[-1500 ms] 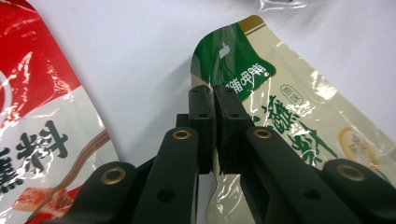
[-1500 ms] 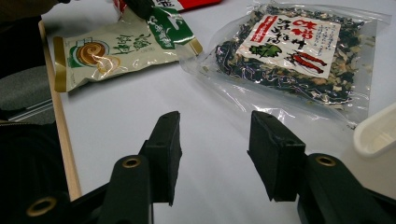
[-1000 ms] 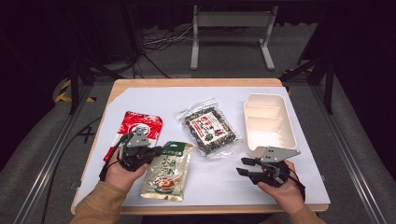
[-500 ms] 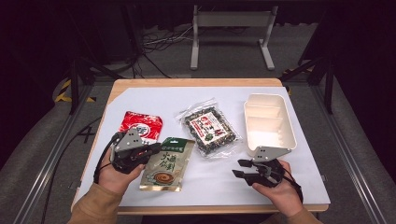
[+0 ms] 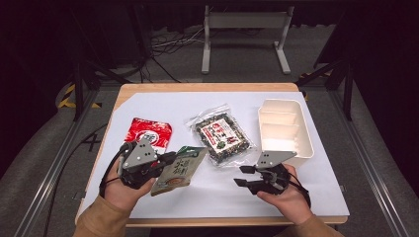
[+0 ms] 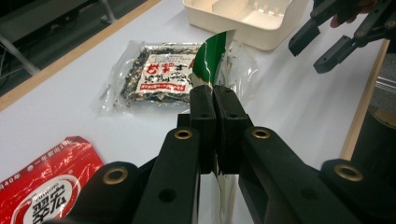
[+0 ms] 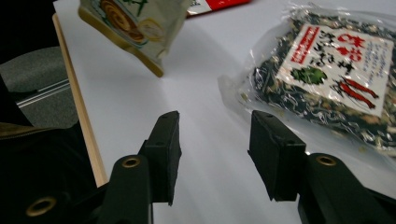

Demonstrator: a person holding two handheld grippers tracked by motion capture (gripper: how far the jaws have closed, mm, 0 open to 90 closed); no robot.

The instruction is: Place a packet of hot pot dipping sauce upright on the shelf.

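Note:
A green and beige snack packet [image 5: 179,168] hangs tilted above the white table top, and my left gripper [image 5: 168,159] is shut on its edge. In the left gripper view the jaws [image 6: 214,93] pinch the packet's green edge [image 6: 212,58]. My right gripper [image 5: 242,175] is near the front edge, pointing left toward the packet. Its jaws have just been opening, and in the right gripper view they [image 7: 215,126] stand apart over bare table with nothing between them. The lifted packet [image 7: 130,23] hangs beyond them.
A red packet [image 5: 148,133] lies flat at the left. A clear bag of dark dried mix [image 5: 221,137] lies mid-table. A white compartment box [image 5: 309,143] stands at the right. The table's wooden front edge [image 7: 79,112] runs close to the right gripper.
The left gripper has lifted the green packet off the table and tilted it. The right hand has shifted left along the front, and its jaws stand wider apart.

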